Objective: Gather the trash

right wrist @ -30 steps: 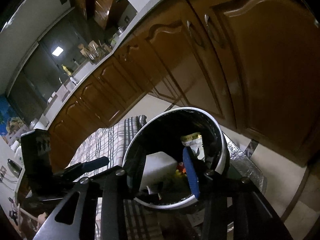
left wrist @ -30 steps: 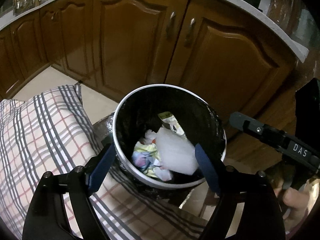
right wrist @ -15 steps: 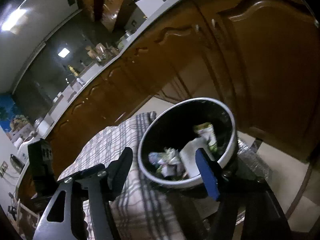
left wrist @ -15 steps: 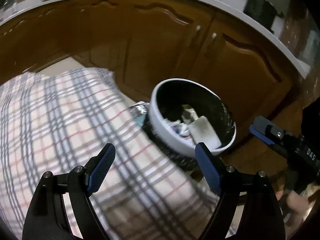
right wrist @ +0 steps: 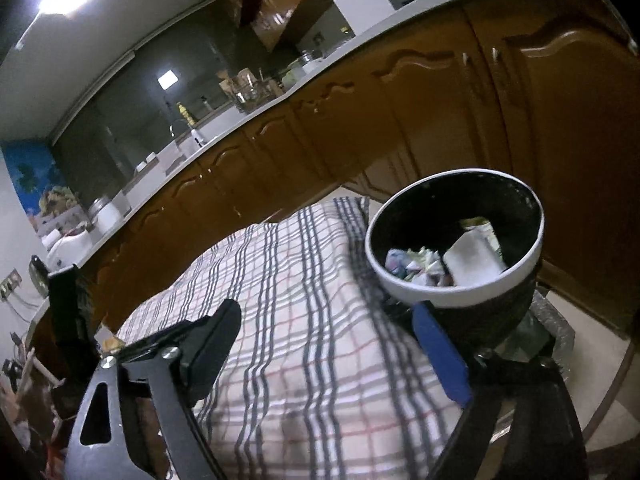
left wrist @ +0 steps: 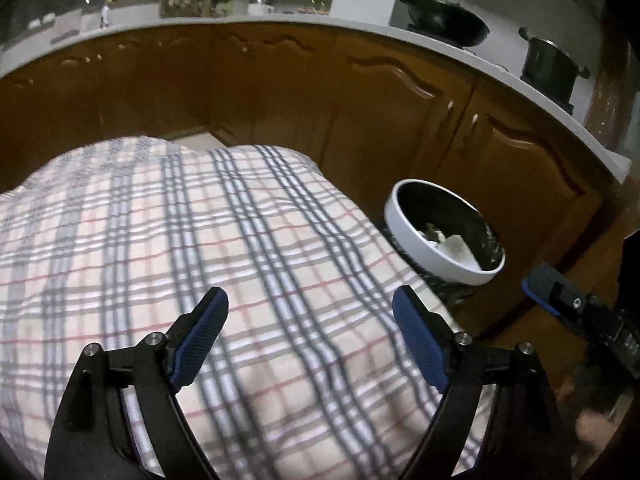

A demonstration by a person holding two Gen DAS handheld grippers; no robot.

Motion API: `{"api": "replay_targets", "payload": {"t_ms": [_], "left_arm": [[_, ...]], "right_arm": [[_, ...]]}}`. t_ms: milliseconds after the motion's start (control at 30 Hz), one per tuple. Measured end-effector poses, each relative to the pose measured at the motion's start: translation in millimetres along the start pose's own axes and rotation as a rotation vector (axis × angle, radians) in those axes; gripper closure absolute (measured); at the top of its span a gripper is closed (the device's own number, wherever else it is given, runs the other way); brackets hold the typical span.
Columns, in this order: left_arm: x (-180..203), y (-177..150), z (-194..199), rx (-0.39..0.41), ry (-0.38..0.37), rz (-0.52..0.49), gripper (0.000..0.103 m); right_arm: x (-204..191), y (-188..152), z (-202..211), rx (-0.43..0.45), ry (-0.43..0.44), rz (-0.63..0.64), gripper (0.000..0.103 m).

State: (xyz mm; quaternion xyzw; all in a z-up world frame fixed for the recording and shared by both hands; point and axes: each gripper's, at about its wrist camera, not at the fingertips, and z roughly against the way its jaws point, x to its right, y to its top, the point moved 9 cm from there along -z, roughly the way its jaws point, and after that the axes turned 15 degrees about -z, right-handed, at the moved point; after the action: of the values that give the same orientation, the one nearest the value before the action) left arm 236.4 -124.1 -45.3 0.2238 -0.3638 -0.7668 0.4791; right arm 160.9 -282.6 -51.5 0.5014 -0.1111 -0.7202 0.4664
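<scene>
The trash bin [left wrist: 424,240], black-lined with a white rim, stands against the cabinets at the right; in the right wrist view the trash bin [right wrist: 440,298] is just beyond my right fingertip. Inside lie a white foam piece [right wrist: 472,262] and several crumpled wrappers [right wrist: 412,266]; the foam piece [left wrist: 456,248] also shows in the left wrist view. My left gripper [left wrist: 308,300] hovers over the plaid cloth [left wrist: 240,240], its jaws opening with nothing between them. My right gripper [right wrist: 328,344] is beside the bin, its jaws opening and empty.
Brown wooden cabinets [left wrist: 380,120] under a pale countertop [left wrist: 440,44] run behind the bin. A wok [left wrist: 448,20] and a pot [left wrist: 548,64] sit on the counter. Pale floor tile [right wrist: 592,320] shows right of the bin. The other gripper [left wrist: 560,300] is at the right edge.
The right gripper let go of the white foam piece, which now lies in the bin, and its jaws widened. Both grippers pulled back from the bin over the plaid cloth.
</scene>
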Motion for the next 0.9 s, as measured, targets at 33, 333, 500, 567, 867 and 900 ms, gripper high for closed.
{"api": "replay_targets", "payload": {"t_ms": [33, 333, 500, 567, 867, 900], "left_arm": [[-3, -2, 6, 0.009, 0.014, 0.001, 0.011], [-28, 6, 68, 0.188, 0.155, 0.012, 0.0], [-33, -6, 92, 0.28, 0.271, -0.016, 0.0], [-34, -13, 95, 0.293, 0.309, -0.031, 0.0], [-38, -41, 89, 0.265, 0.357, -0.045, 0.0], [-37, -42, 88, 0.261, 0.357, -0.042, 0.0]], "right_arm": [[-3, -2, 1, 0.005, 0.001, 0.005, 0.012], [-53, 8, 41, 0.213, 0.015, 0.156, 0.0], [-73, -6, 61, 0.387, 0.019, 0.295, 0.0], [-73, -16, 56, 0.39, 0.006, 0.322, 0.0], [-56, -42, 35, 0.323, -0.004, 0.302, 0.0], [-54, -42, 34, 0.321, -0.003, 0.297, 0.0]]}}
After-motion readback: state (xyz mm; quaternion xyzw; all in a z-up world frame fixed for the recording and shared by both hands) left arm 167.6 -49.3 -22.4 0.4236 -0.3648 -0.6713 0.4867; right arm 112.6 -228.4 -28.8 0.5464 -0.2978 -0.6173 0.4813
